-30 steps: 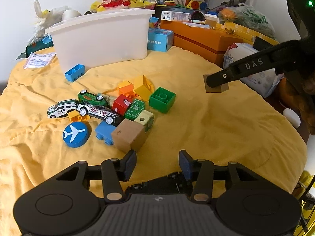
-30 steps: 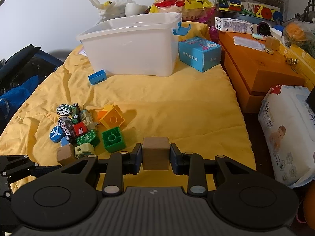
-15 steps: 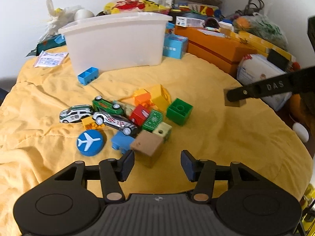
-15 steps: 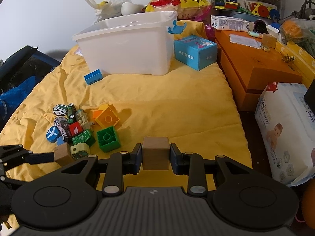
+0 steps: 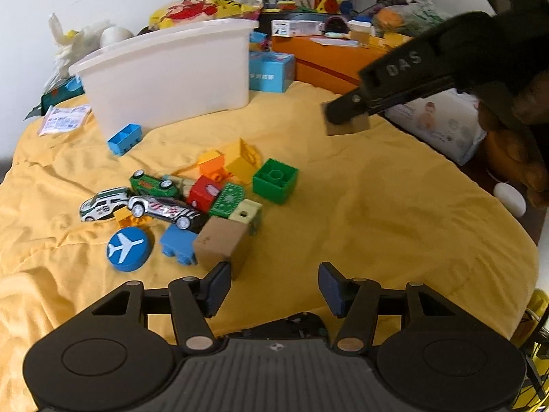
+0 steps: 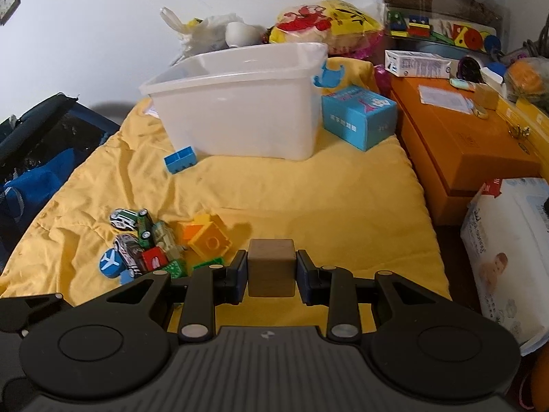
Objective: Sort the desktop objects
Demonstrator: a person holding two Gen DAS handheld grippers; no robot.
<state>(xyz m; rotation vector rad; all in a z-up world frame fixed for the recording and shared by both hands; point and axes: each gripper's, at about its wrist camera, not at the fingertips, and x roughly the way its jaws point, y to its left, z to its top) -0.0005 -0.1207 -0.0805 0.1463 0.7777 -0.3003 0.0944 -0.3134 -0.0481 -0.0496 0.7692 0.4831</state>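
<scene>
My right gripper (image 6: pixel 271 273) is shut on a brown wooden cube (image 6: pixel 271 267) and holds it above the yellow cloth; the cube also shows in the left wrist view (image 5: pixel 348 126). A white plastic bin (image 6: pixel 240 106) stands at the back. A pile of toys lies on the cloth: a second brown cube (image 5: pixel 222 244), a green brick (image 5: pixel 275 180), yellow bricks (image 5: pixel 240 161), toy cars (image 5: pixel 161 206) and a blue airplane disc (image 5: pixel 127 249). My left gripper (image 5: pixel 271 288) is open and empty, just in front of the second brown cube.
A blue brick (image 5: pixel 124 138) lies by the bin's front. A blue box (image 6: pixel 358 116) stands right of the bin. Orange boxes (image 6: pixel 456 137) and a wipes pack (image 6: pixel 511 240) line the right edge. A dark bag (image 6: pixel 37 144) sits left.
My right gripper has carried the brown cube forward and higher, toward the bin. My left gripper has shifted a little relative to the toy pile and stays open.
</scene>
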